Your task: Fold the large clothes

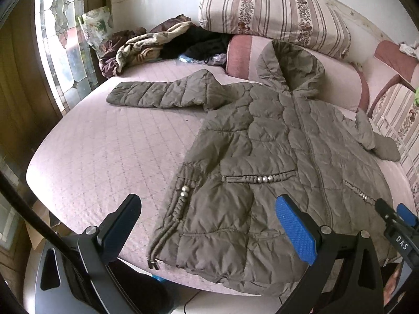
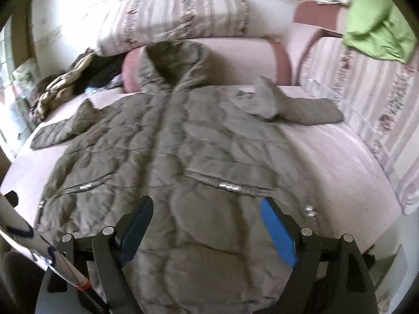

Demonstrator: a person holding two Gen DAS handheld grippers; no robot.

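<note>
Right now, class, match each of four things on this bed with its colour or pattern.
Things:
1. quilted coat
2. folded quilt
3. cloth at the far right
4. pads of the left hand-held gripper

Colours:
A. blue
B. striped with flowers
C. olive brown
D. bright green

Pairs: 1-C, 2-B, 3-D, 4-A

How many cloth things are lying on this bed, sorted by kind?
Padded jackets: 1, the olive jacket spread flat.
Striped pillows: 2, one at the head and one on the right side.
Pink bolsters: 1.
Crumpled blankets: 1.
Dark garments: 1.
Green cloths: 1.
Total: 7
</note>
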